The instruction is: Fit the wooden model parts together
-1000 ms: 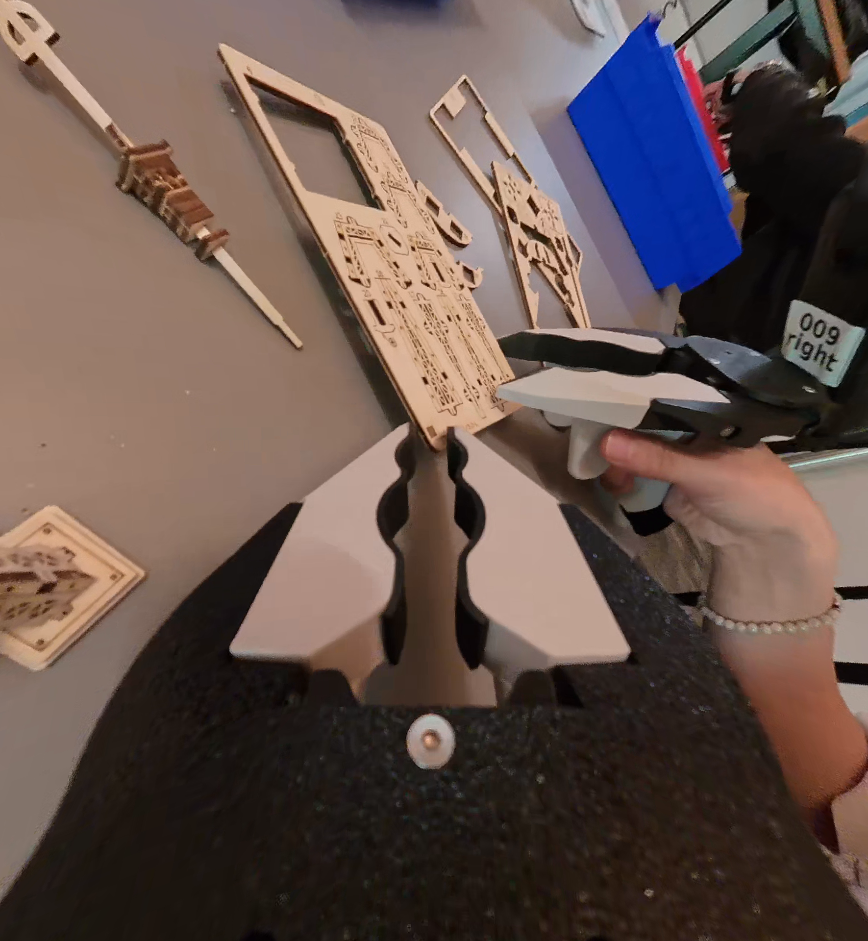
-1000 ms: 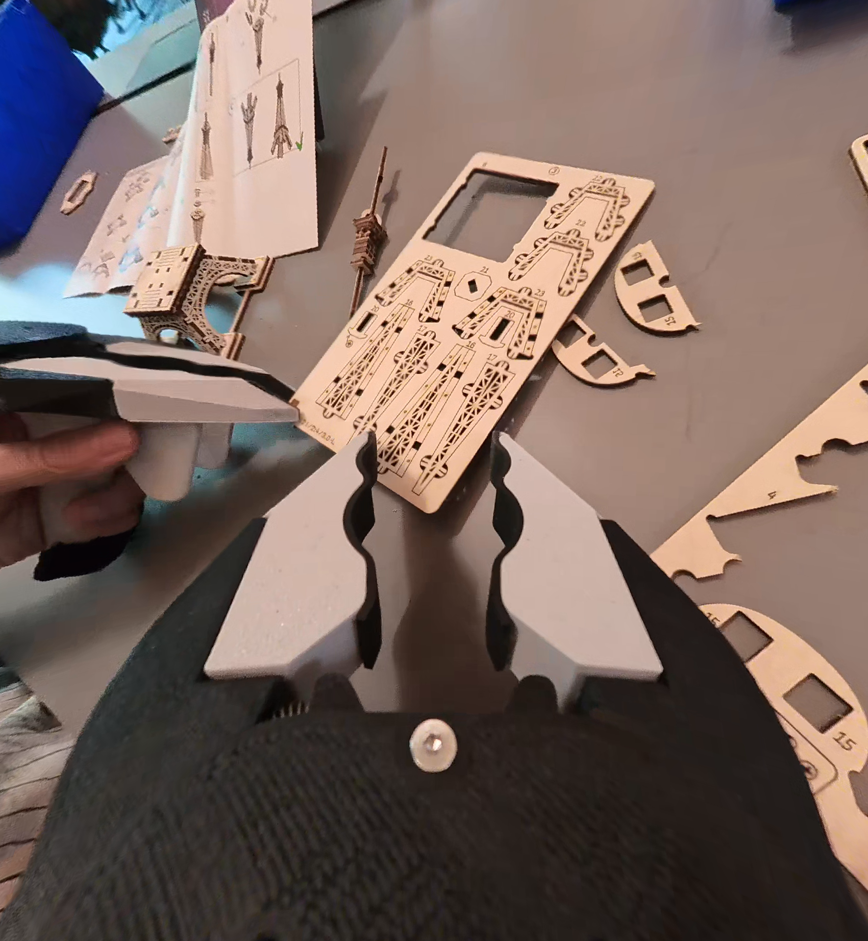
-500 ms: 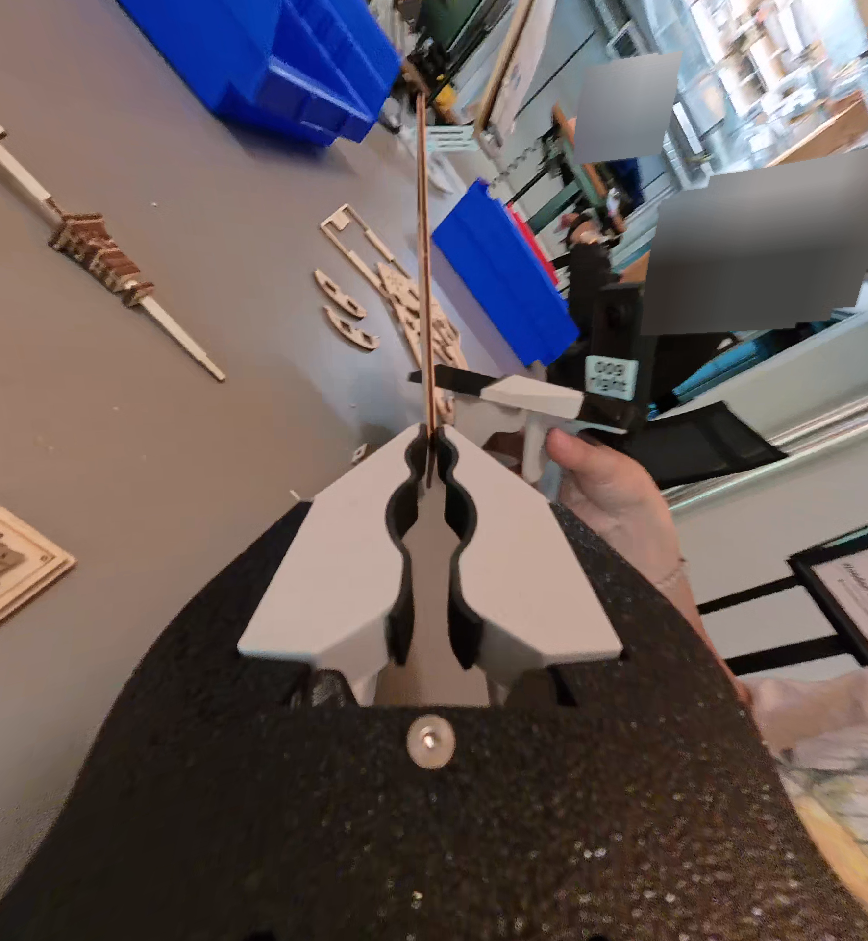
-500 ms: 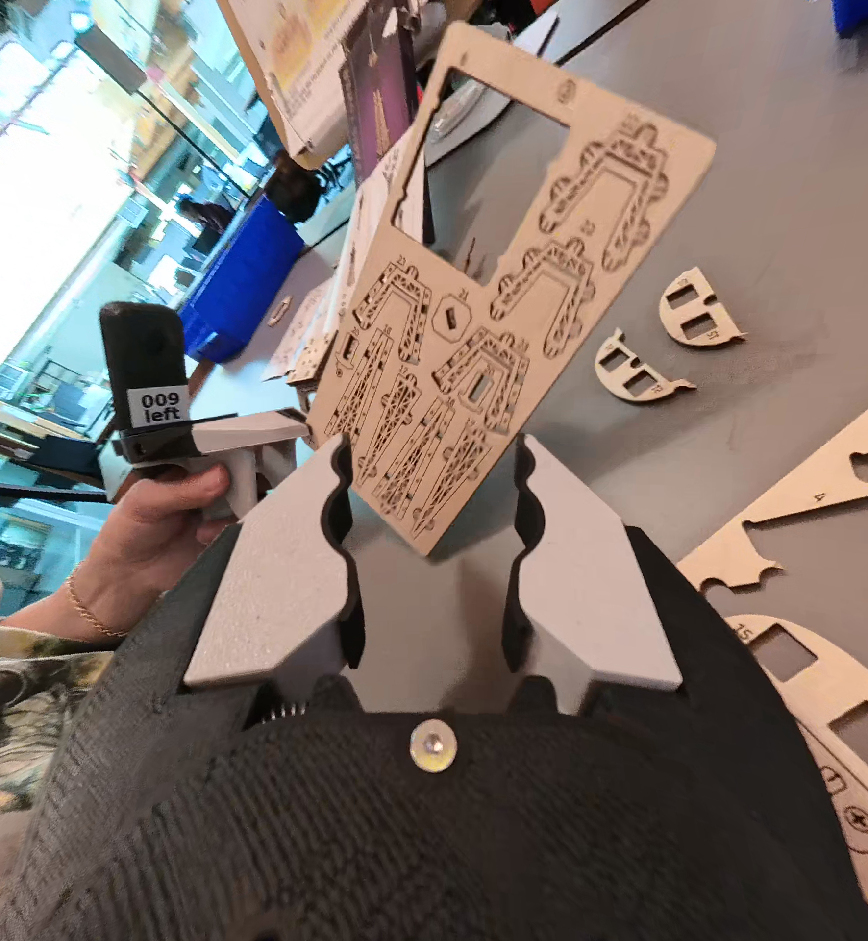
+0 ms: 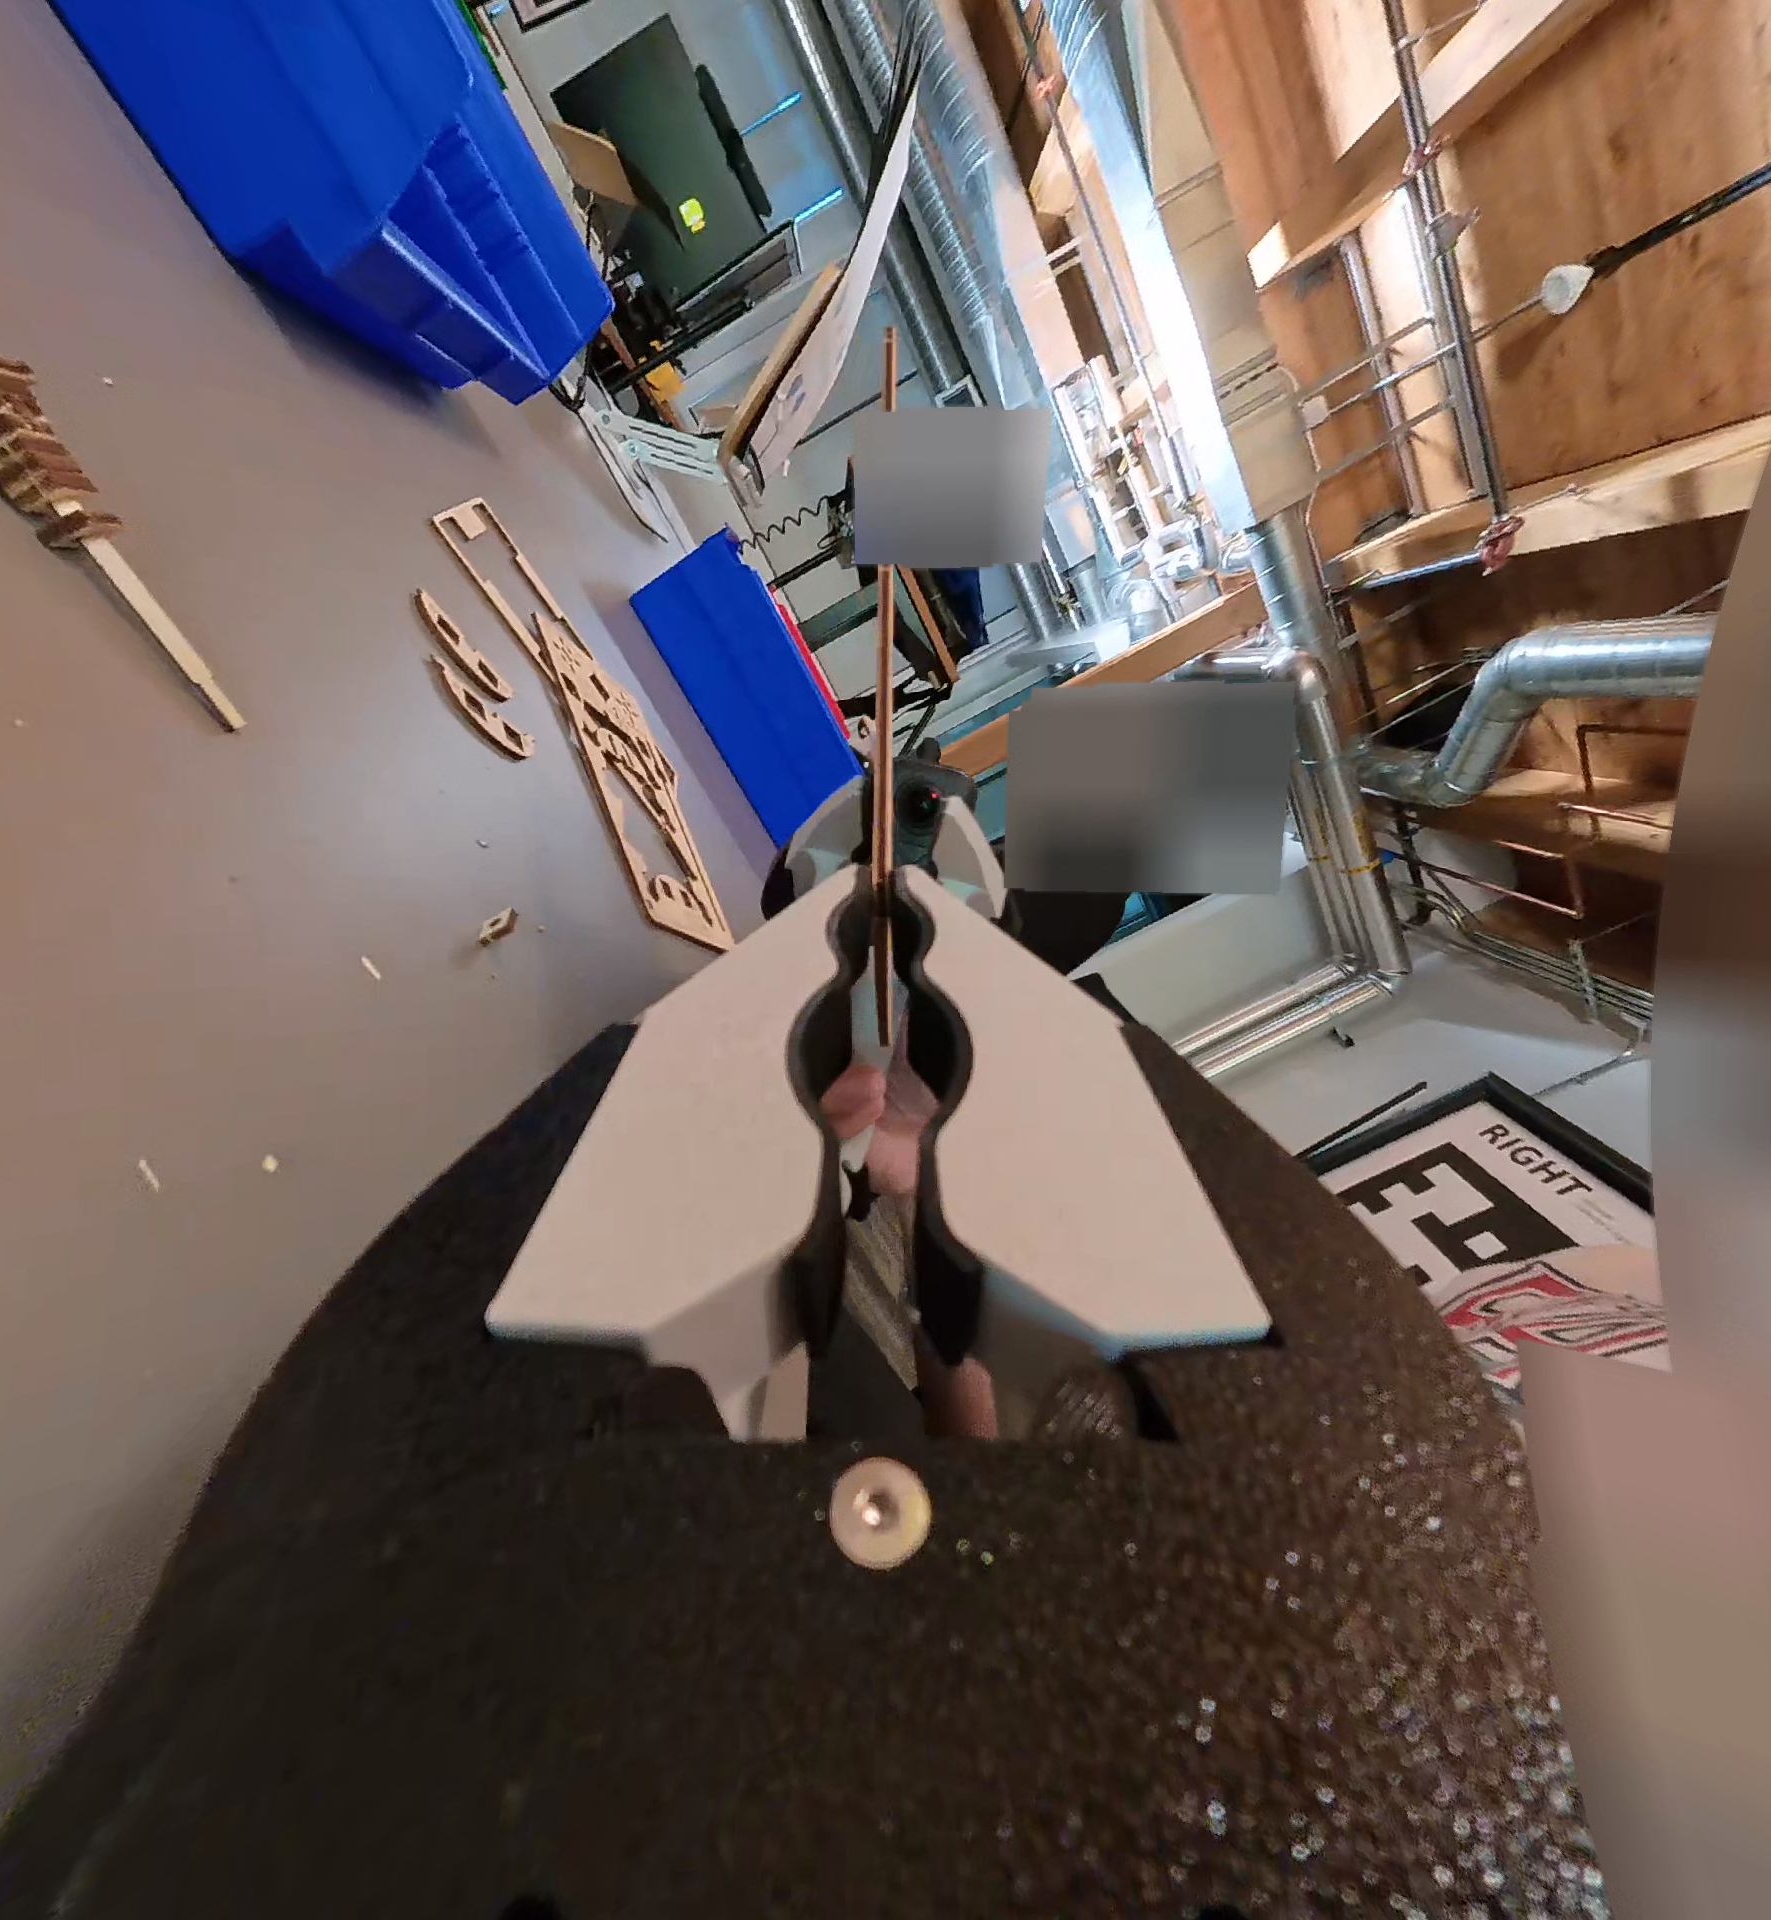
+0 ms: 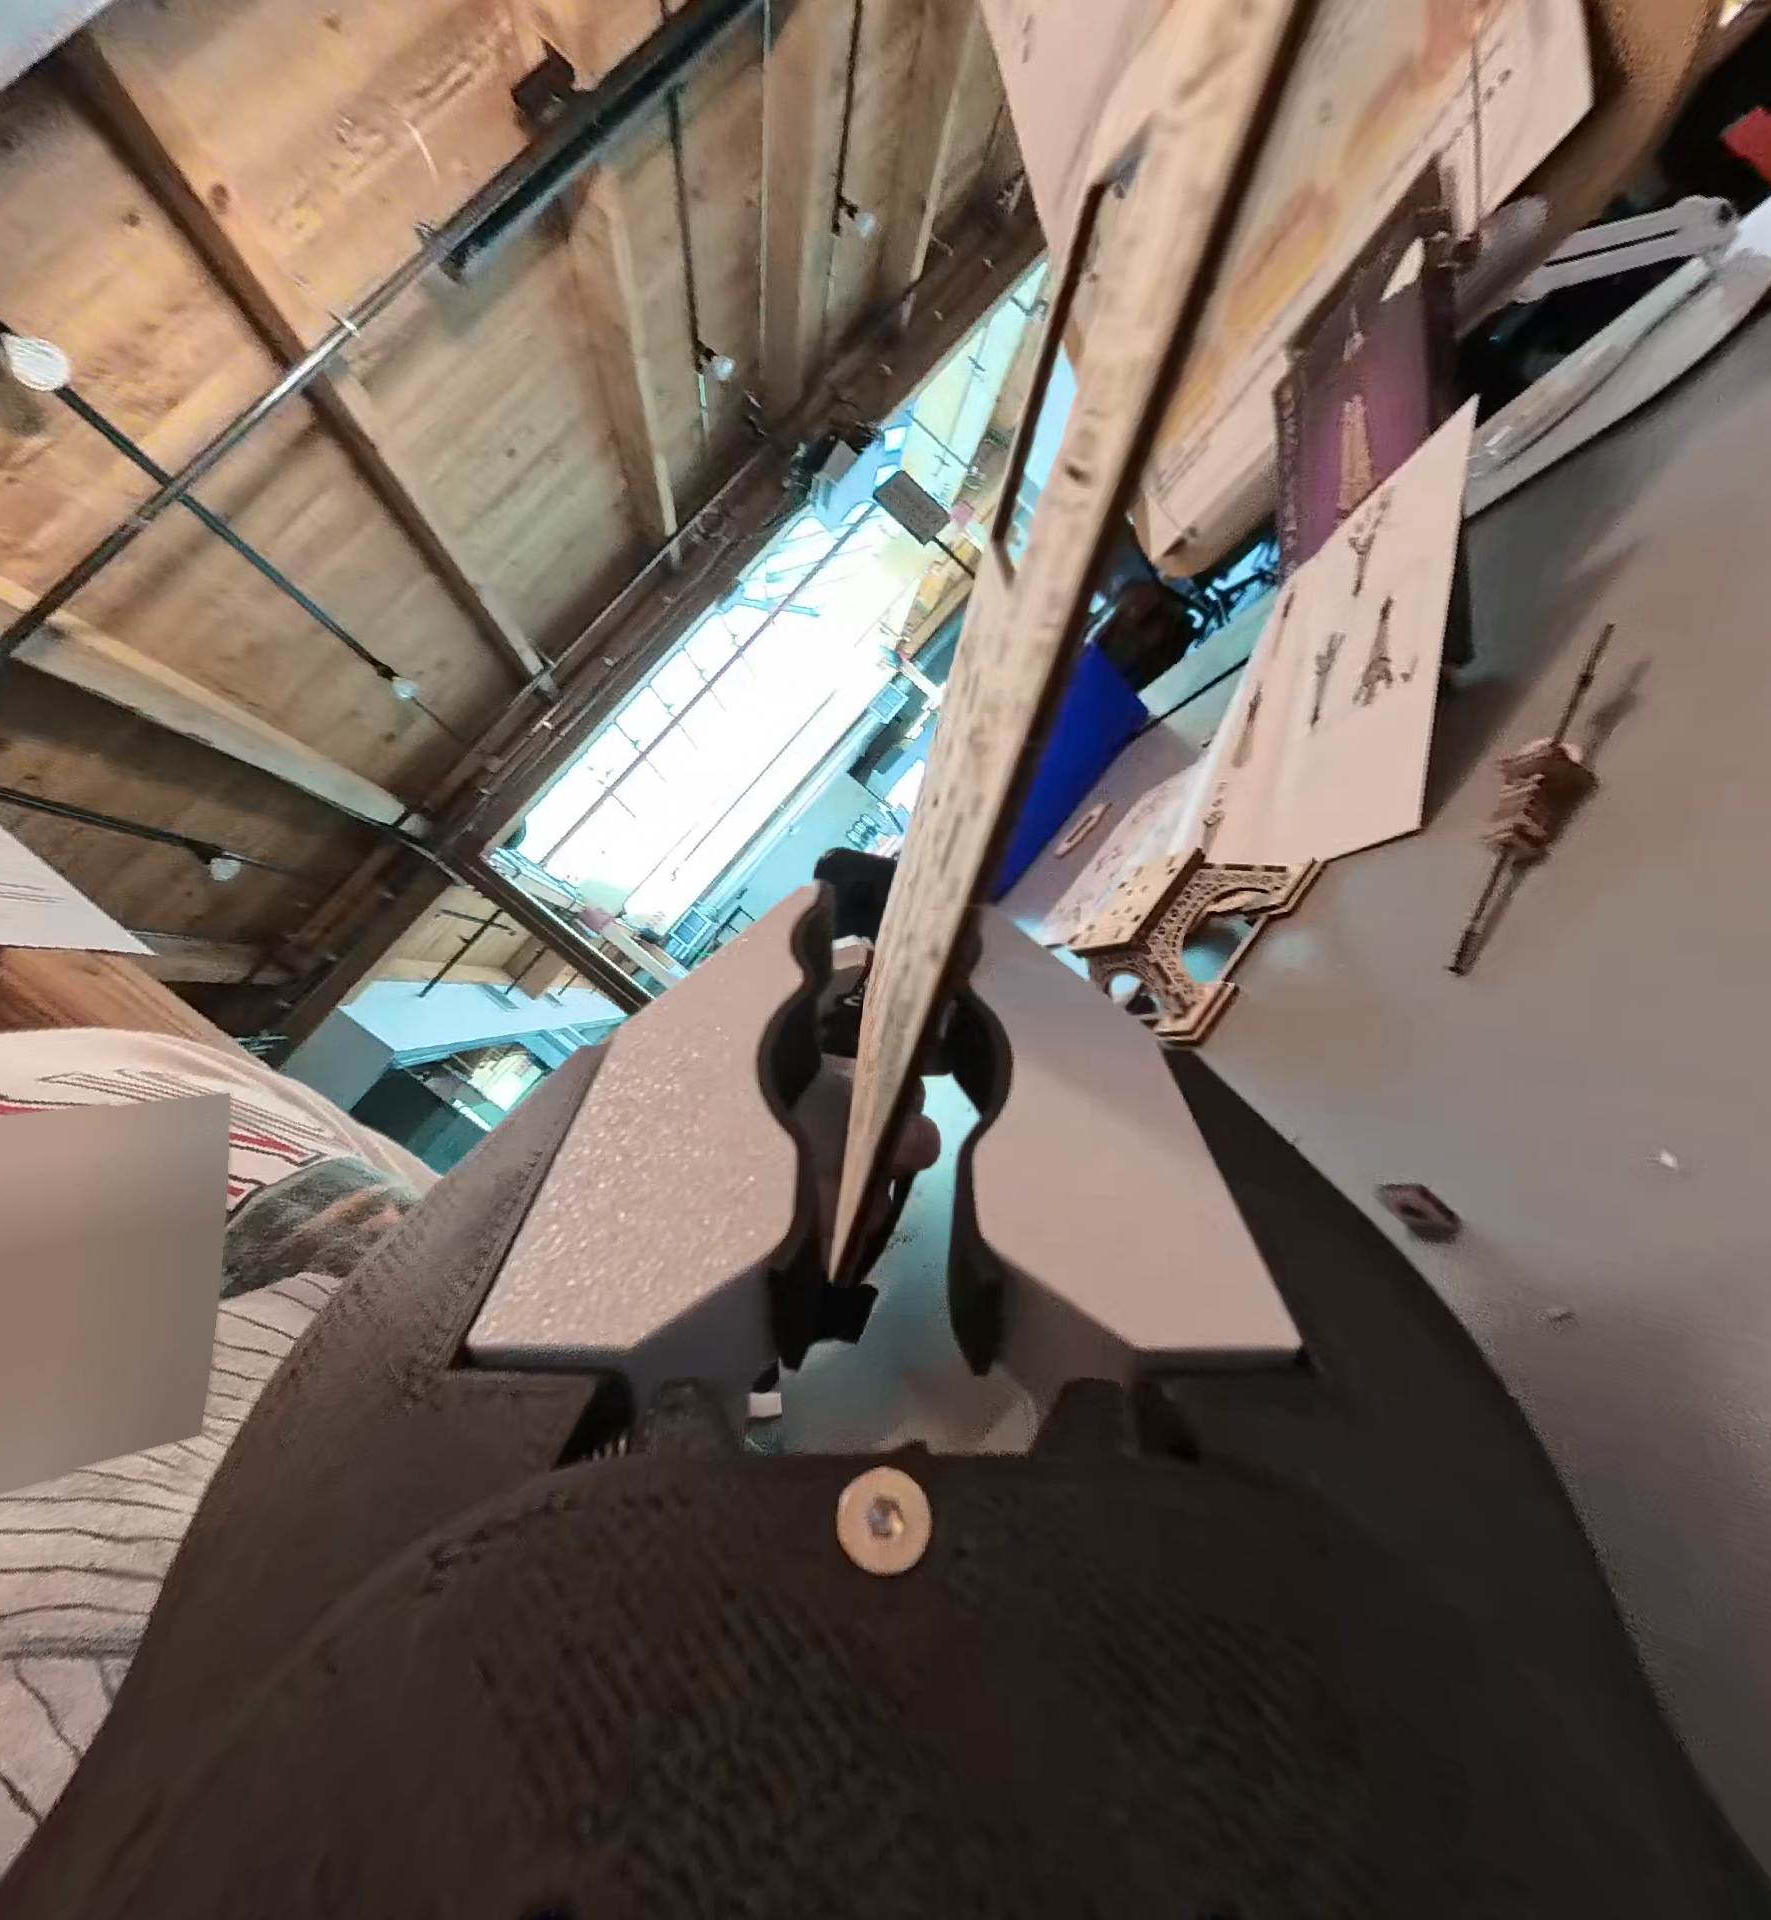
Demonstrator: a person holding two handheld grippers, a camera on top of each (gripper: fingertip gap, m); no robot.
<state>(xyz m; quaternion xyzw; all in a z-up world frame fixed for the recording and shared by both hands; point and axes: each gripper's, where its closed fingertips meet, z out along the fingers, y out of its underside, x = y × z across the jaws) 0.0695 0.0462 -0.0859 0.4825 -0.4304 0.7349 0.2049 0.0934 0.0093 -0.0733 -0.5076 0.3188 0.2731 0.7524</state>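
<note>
My left gripper is shut on the bottom edge of a thin wooden parts sheet. It holds the sheet upright above the grey table, edge-on to its camera. In the right wrist view the same sheet passes at a slant between the fingers of my right gripper. The jaws stand a little apart, with a gap left of the sheet. The right gripper's white fingers show on both sides of the sheet, behind the left fingertips.
A built wooden tower base, a spire piece and instruction pages lie on the table. Used sheet frames, small curved pieces and blue bins are farther off. Tip to tip, the grippers are about 5 centimetres apart. From either gripper's tips it is about 15 centimetres to the spire piece.
The left gripper has lifted the sheet off the table and turned it upright. The right gripper has moved around the sheet's lower edge and its jaws have narrowed. Both cameras now tilt upward.
</note>
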